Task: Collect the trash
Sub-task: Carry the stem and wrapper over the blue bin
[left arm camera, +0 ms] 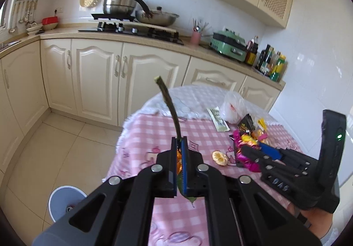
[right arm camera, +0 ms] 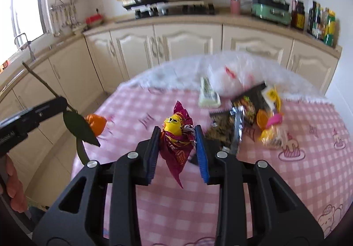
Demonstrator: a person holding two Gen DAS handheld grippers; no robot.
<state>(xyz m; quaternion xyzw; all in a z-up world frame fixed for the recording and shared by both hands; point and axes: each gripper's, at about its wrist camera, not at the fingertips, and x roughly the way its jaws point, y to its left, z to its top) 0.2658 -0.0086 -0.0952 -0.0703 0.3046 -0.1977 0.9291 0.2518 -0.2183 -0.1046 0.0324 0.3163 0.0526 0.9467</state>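
My left gripper (left arm camera: pixel 179 143) is shut on a dark plant stem (left arm camera: pixel 171 105) that curves upward, with green leaves (right arm camera: pixel 80 128) and an orange bit (right arm camera: pixel 97 123) hanging below it, held above the pink checked tablecloth (left arm camera: pixel 154 135). My right gripper (right arm camera: pixel 177 133) is shut on a magenta and yellow snack wrapper (right arm camera: pixel 176 142), lifted off the table. It also shows in the left wrist view (left arm camera: pixel 249 149). A squeezed orange half (left arm camera: pixel 219 157) lies on the cloth between the grippers.
More trash lies at the table's far side: a clear plastic bag (right arm camera: pixel 229 74), a pale flat packet (right arm camera: pixel 207 94), a black snack bag (right arm camera: pixel 247 107) and yellow-pink wrappers (right arm camera: pixel 271 127). A white bin (left arm camera: pixel 64 202) stands on the floor at left. Kitchen cabinets (left arm camera: pixel 99 78) stand behind.
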